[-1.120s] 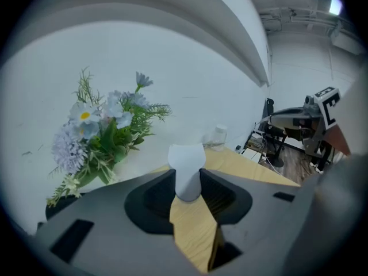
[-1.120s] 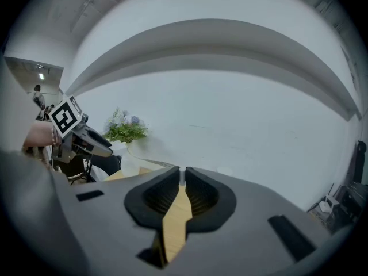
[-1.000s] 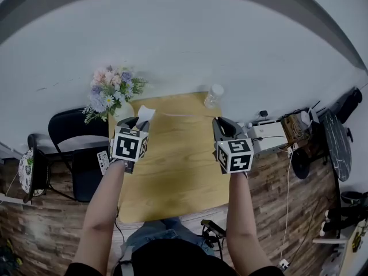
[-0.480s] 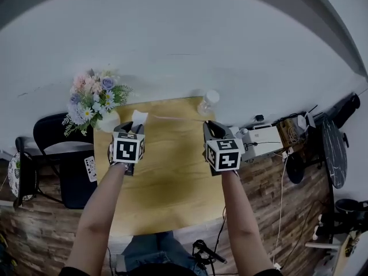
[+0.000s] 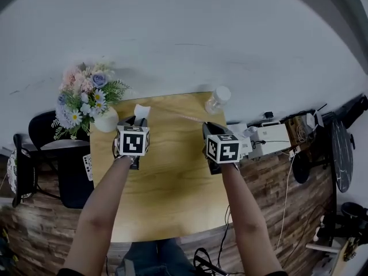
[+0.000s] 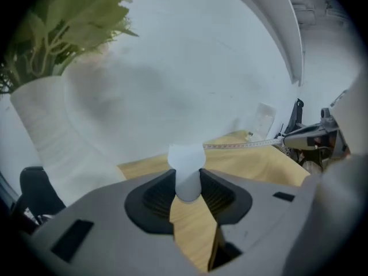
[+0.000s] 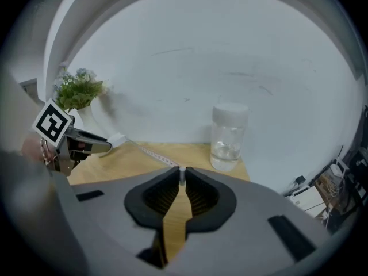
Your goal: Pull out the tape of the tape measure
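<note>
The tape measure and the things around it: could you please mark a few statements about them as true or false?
1. The left tongs grip the white tape measure by its case. True.
2. The right tongs stand wide open and empty. False: they are shut on the end of the tape.
3. The tape runs pulled out from one pair of tongs to the other, over the wooden table. True.
4. The clear jar lies on its side with its lid off. False: it stands upright at the table's far edge, with its white lid on.
</note>
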Demonstrator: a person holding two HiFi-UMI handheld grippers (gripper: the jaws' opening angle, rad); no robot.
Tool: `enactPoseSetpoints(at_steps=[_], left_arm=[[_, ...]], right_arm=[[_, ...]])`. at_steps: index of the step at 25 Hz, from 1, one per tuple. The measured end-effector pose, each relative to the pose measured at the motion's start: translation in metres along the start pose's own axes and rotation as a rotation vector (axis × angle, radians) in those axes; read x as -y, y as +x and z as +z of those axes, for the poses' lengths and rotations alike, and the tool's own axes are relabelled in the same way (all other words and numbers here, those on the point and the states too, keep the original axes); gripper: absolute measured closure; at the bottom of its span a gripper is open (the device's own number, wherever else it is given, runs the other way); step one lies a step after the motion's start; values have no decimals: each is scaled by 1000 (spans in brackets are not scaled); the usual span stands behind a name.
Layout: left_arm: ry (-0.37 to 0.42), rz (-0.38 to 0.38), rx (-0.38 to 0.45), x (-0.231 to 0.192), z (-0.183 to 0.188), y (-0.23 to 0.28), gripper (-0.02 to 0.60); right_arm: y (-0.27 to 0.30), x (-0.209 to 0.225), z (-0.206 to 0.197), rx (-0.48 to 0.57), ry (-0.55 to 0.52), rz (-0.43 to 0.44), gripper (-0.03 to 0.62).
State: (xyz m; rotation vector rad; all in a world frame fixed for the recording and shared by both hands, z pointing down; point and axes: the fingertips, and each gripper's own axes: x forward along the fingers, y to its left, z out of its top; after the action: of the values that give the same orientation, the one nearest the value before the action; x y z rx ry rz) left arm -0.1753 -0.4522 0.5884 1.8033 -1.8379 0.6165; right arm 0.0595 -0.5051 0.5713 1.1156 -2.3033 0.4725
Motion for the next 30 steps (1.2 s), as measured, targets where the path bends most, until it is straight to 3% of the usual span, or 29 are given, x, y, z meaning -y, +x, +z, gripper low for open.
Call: enactPoseSetpoints(at_steps=[9,13,17,22,26,30], left_arm=[[11,-7,-27,11,-19,48,440],[42,-12,-36,16,-23,61,440],[78,-8,-36,20,-23,67,440],[72,17,-44,22,-20,63,440],[78,-13,-27,31,-11,50,351],[90,-36,-10,39,-1,28,334]], right_arm=[[49,26,-45,-120,5,-45,549],[56,37,-48,-117,35,-60,548],[55,37,-49,-100,34,-39,452],[45,35,-37,-65,25,-24,399],[32,26,-20,-33,6,-8,363],[14,13,-5,-22,3,1,356]])
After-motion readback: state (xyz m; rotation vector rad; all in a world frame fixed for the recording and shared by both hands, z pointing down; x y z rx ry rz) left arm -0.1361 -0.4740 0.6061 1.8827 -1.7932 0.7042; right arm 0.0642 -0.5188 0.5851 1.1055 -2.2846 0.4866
